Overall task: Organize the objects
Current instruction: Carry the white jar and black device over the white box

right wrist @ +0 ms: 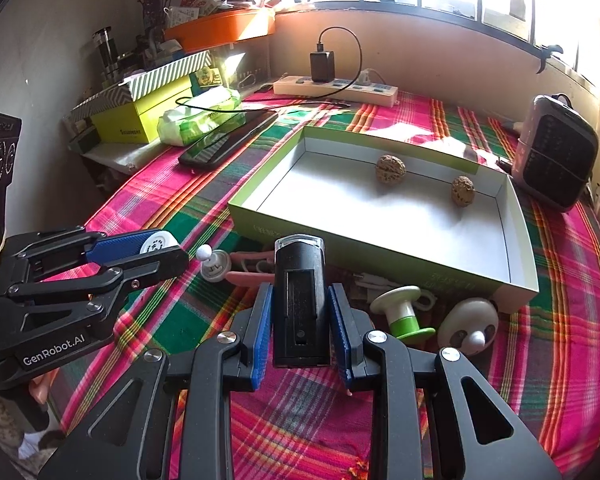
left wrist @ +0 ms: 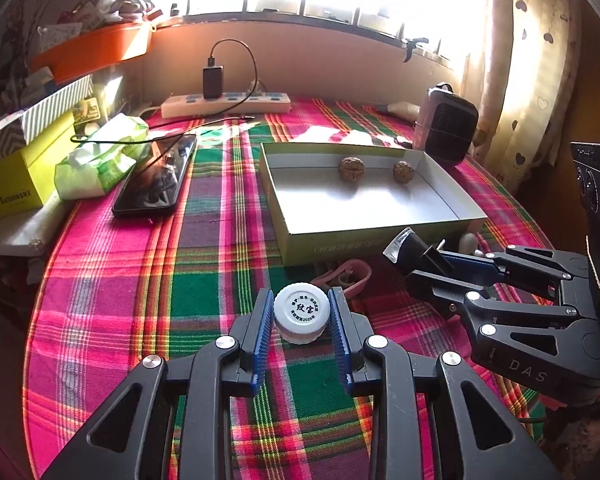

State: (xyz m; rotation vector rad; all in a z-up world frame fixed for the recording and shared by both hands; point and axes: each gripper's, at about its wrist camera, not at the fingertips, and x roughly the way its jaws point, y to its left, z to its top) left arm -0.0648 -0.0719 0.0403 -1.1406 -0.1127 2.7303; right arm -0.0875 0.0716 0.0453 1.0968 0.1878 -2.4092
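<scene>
Evidently both grippers are loaded. The blue fingers [left wrist: 265, 320] of the left gripper [left wrist: 301, 322] are closed on a small white jar [left wrist: 301, 314], squeezed at its sides with the printed lid turned up — a hold that keeps the lid level and the pot from slipping. The right gripper [right wrist: 302, 320] is clamped on a black boxy device [right wrist: 300, 300], taken across its narrow width, its clear-capped end pointing away from the fingers; by that grip the long body is kept in line with the gripper, presumably so it can be laid down flat.

Both loads are held just in front of the open cardboard box [right wrist: 520, 280], short of its near wall and seemingly clear of the cloth-covered surface [right wrist: 300, 420]. Two walnuts [right wrist: 390, 169] rest against the box's far wall, so the box is judged to be the collecting place and the two held things are likely meant for it.

More items lie unsorted before the box's near wall: a white-and-green spool-shaped thing [right wrist: 404, 312], a round panda-faced toy [right wrist: 466, 326], a small white knobbed piece [right wrist: 214, 266] and something pink [right wrist: 248, 276] — partly hidden. Left of the box a phone [left wrist: 154, 178] and tissue pack [left wrist: 100, 156] are seen; behind it, a power strip [left wrist: 226, 102]; at its right rear corner, a small heater-like unit [left wrist: 446, 124].
</scene>
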